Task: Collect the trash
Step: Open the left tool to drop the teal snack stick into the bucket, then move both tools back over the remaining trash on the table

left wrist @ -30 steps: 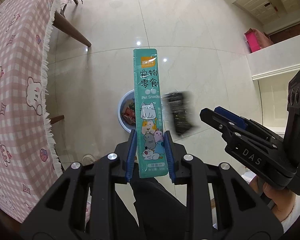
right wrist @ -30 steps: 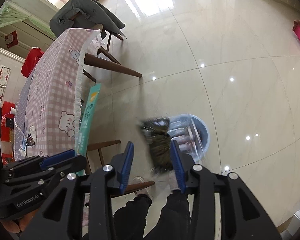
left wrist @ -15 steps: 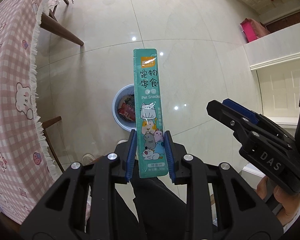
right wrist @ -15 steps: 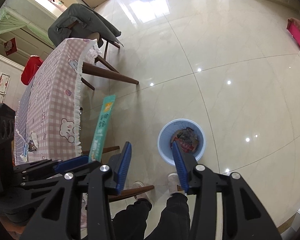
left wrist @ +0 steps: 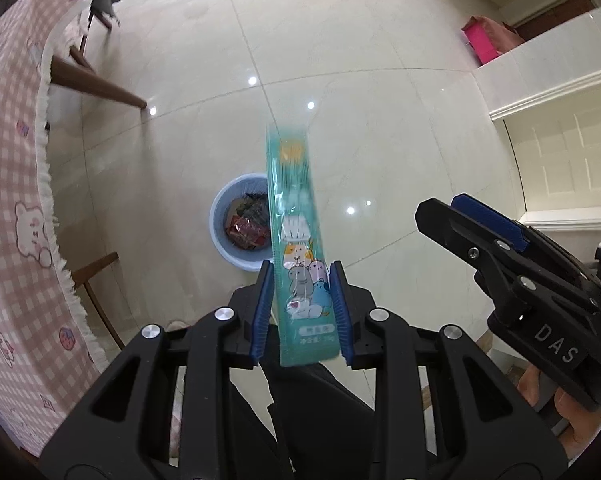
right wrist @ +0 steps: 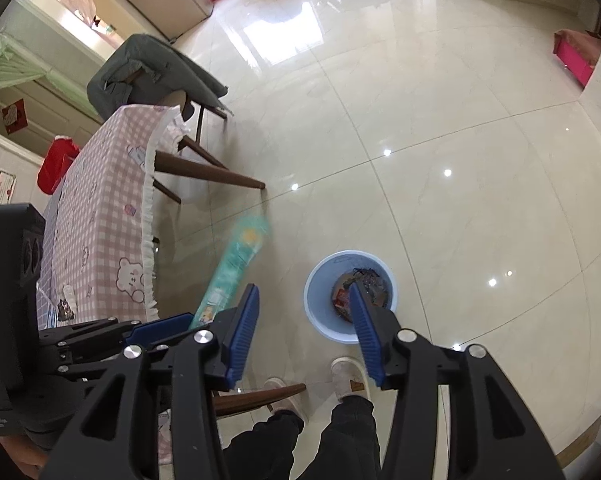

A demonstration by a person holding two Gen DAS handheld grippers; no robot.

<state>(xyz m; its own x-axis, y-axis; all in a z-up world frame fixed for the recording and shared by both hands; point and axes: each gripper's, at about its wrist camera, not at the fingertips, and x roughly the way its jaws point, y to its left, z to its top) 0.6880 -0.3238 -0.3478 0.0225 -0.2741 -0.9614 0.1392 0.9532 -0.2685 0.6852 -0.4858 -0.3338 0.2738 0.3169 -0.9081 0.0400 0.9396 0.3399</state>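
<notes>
The right gripper has just let its dark crumpled wrapper fall into the round pale-blue plastic bin on the glossy tiled floor, and now its jaws, which have just been opening wider, stand apart with nothing between them. Over to the left gripper, where the long teal pet-snack sachet sits between the blue pads, blurred and tilted, seemingly slipping loose just above the bin beside the pink checked tablecloth. One piece binned, the next apparently on its way.
</notes>
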